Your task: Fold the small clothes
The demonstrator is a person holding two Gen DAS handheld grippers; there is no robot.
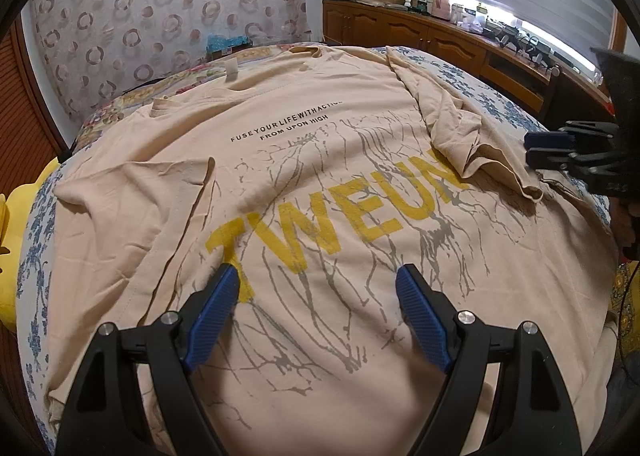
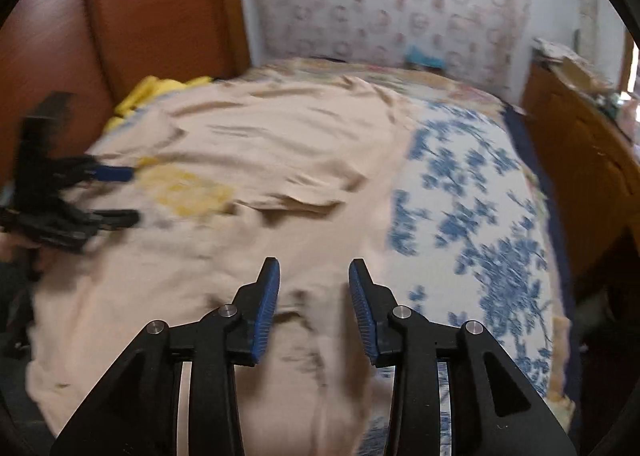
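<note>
A beige T-shirt with yellow letters and a grey branch print lies spread on the bed. Its right sleeve is folded inward over the body, and the left sleeve is also turned in. My left gripper hovers open over the shirt's lower middle, with nothing between its blue pads. It shows again as the left gripper in the blurred right wrist view. My right gripper is open above the shirt's right edge, holding nothing. From the left wrist view, the right gripper sits beside the folded sleeve.
The bed has a blue floral quilt. A yellow item lies at its left edge by a brown headboard. A wooden cabinet with clutter runs under the window on the right. A patterned fabric hangs behind the bed.
</note>
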